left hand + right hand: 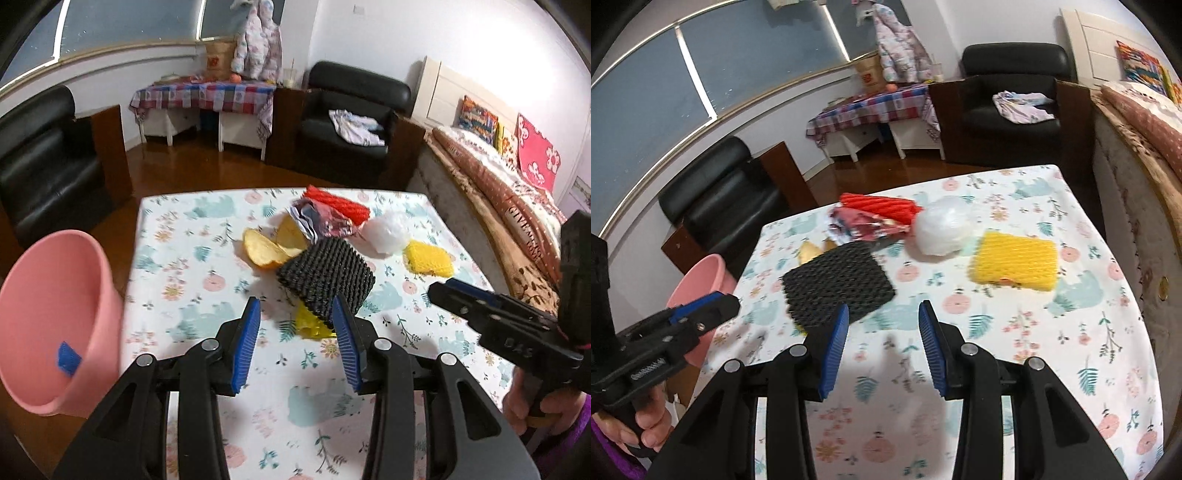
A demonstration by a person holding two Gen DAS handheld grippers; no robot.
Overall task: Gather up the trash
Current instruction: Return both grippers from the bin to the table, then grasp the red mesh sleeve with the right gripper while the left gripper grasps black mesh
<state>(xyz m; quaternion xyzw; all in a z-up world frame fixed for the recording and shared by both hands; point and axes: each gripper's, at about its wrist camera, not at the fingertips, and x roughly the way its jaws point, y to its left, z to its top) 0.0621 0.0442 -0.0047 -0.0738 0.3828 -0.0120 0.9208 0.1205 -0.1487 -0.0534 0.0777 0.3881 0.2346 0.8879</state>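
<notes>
On the flowered table (177, 258) the trash lies in one tight cluster: black net (327, 275) nearest, a yellow scrap (310, 325) tucked under its near edge, peel (266, 247) and a crumpled wrapper (325, 221) behind, then a red net (340, 205), a white bag (386, 234) and a yellow net (428, 260) to the right. A pink bin (55, 325) waits off the table's left edge. Both claws hover empty with jaws parted: the left gripper (297, 321) just short of the black net, the right gripper (882, 325) beside it, near that same net.

The risks, as I judge them: both claws converge on one piece and could knock together; foam net is springy and may slip from a shallow pinch; a grab at the black net could drag the scrap or peel off the table; and the bin, set low and to the side, invites a missed drop.
</notes>
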